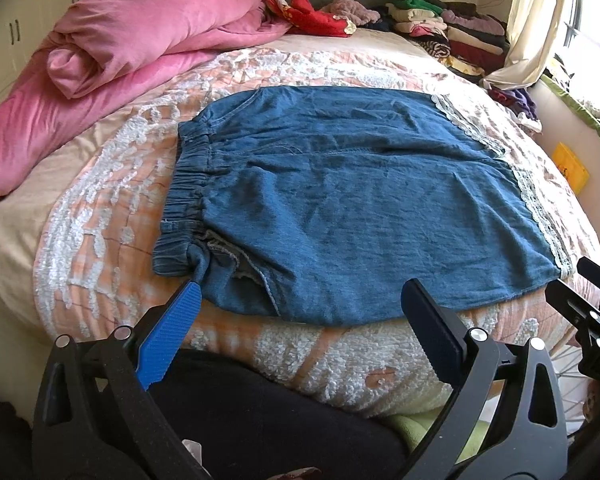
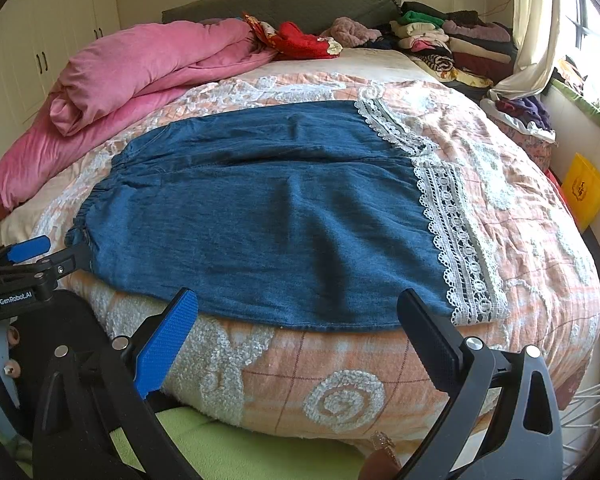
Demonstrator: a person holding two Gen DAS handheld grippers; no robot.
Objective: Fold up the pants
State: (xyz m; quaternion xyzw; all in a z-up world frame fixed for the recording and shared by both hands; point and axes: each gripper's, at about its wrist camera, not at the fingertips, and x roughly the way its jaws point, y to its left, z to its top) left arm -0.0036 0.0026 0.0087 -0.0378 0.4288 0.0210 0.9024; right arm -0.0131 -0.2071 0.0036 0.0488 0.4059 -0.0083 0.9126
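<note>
Both claws, left [image 1: 300, 304] and right [image 2: 298, 316], hang spread before the flat pants [image 1: 352, 200]; each must next grab the near edge.

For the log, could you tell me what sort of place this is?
Most likely a home bedroom: the pants lie on a bed, with a pink duvet and stacked clothes behind.

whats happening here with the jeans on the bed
A person holding a gripper in each hand is about to fold denim pants with lace-trimmed hems, spread flat on a quilted bed. The left gripper and right gripper hover at the near edge, jaws open, holding nothing. No fold is made yet.
</note>
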